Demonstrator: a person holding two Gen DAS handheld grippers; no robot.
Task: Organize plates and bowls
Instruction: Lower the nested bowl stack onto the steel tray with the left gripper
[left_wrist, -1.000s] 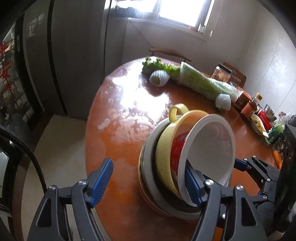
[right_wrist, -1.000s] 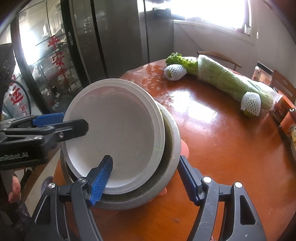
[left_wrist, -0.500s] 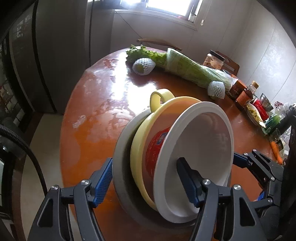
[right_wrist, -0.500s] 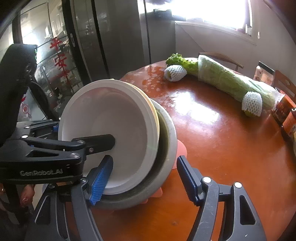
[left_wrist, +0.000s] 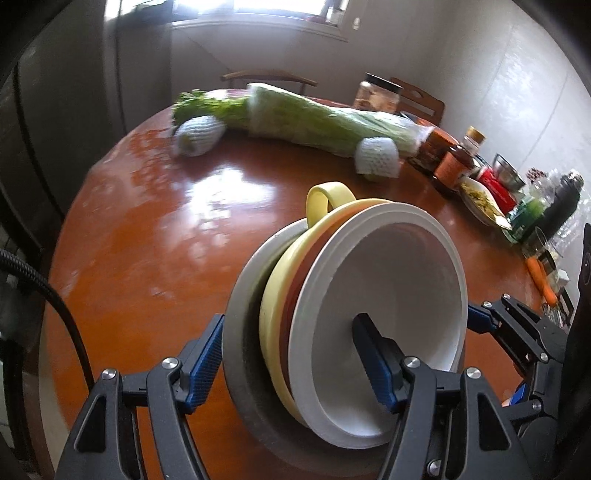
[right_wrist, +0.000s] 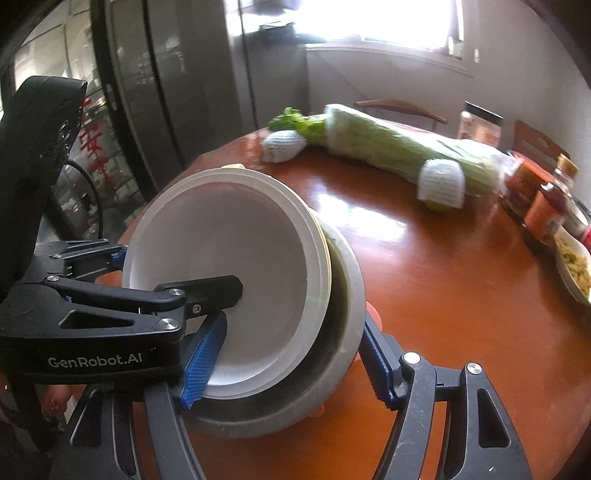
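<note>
A nested stack of dishes is tilted up on edge: a white bowl (left_wrist: 391, 295) in front, a reddish bowl and a yellow handled bowl (left_wrist: 325, 199) behind it, and a grey plate (left_wrist: 240, 325) at the back. My left gripper (left_wrist: 295, 358) straddles the stack, one finger inside the white bowl and one behind the grey plate. My right gripper (right_wrist: 288, 358) also straddles the white bowl (right_wrist: 229, 273) and grey plate (right_wrist: 343, 295) from the other side, wide apart. An orange plate edge (right_wrist: 373, 314) shows under the stack.
The round brown table (left_wrist: 147, 236) carries wrapped celery (left_wrist: 317, 118), two netted fruits (left_wrist: 199, 134), jars and sauce bottles (left_wrist: 450, 166) at the right, a food dish (right_wrist: 572, 266) and a carrot (left_wrist: 541, 277). A fridge (right_wrist: 177, 85) and chairs stand behind.
The stack has tipped further upright and come closer. My left gripper's fingers have closed in around it, and both cameras have swung toward the table's right side.
</note>
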